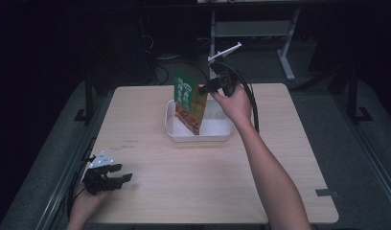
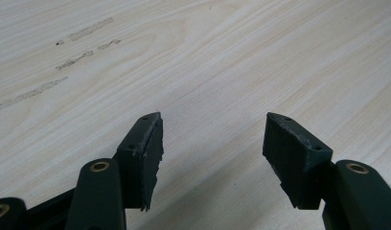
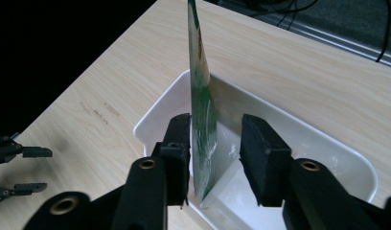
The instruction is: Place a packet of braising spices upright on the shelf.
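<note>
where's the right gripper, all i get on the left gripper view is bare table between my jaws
Observer: The right gripper reaches over a white tray at the far middle of the table.
Operator: anything between its jaws
Observer: A green food packet stands on edge in the tray between them. There is a gap at one pad, so it isn't clamped.
Operator: and my left one from above
Observer: The left gripper is at the near left corner, well apart from the tray.
</note>
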A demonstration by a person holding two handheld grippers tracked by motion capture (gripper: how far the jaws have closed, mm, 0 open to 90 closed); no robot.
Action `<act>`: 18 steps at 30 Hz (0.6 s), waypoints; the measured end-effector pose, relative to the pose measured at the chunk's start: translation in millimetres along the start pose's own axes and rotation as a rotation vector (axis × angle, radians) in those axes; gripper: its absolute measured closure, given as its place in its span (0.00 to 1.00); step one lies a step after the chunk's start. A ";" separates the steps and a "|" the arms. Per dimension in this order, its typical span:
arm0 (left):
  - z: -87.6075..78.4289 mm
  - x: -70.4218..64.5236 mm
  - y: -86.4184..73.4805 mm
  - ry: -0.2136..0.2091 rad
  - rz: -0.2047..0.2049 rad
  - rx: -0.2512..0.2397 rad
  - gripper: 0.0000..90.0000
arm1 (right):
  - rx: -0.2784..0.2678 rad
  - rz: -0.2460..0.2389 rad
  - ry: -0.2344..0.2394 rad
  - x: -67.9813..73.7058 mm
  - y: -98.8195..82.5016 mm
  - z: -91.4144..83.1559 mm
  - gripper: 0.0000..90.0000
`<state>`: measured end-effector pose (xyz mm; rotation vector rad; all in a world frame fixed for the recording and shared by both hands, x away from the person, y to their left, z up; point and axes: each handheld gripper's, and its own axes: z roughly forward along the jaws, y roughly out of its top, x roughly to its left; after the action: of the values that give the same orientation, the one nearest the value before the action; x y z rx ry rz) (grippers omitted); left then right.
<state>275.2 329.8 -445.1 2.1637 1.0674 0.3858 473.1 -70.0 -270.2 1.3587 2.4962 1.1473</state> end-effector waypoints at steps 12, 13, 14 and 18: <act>0.3 -0.6 0.1 -0.001 0.000 0.001 0.43 | -0.035 -0.028 0.094 3.7 -17.9 -18.1 0.57; 0.4 -0.7 0.2 -0.001 0.001 0.001 0.43 | -0.038 -0.032 0.097 3.8 -20.7 -20.4 0.57; 0.6 -0.8 0.2 -0.001 0.001 0.002 0.43 | -0.040 -0.033 0.102 3.5 -23.4 -22.5 0.56; 1.5 -1.8 0.5 0.000 0.004 0.005 0.43 | -0.044 -0.037 0.114 1.0 -34.5 -29.8 0.55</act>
<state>275.1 327.5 -445.8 2.1710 1.0651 0.3854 436.9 -97.7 -270.7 1.2648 2.5447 1.2981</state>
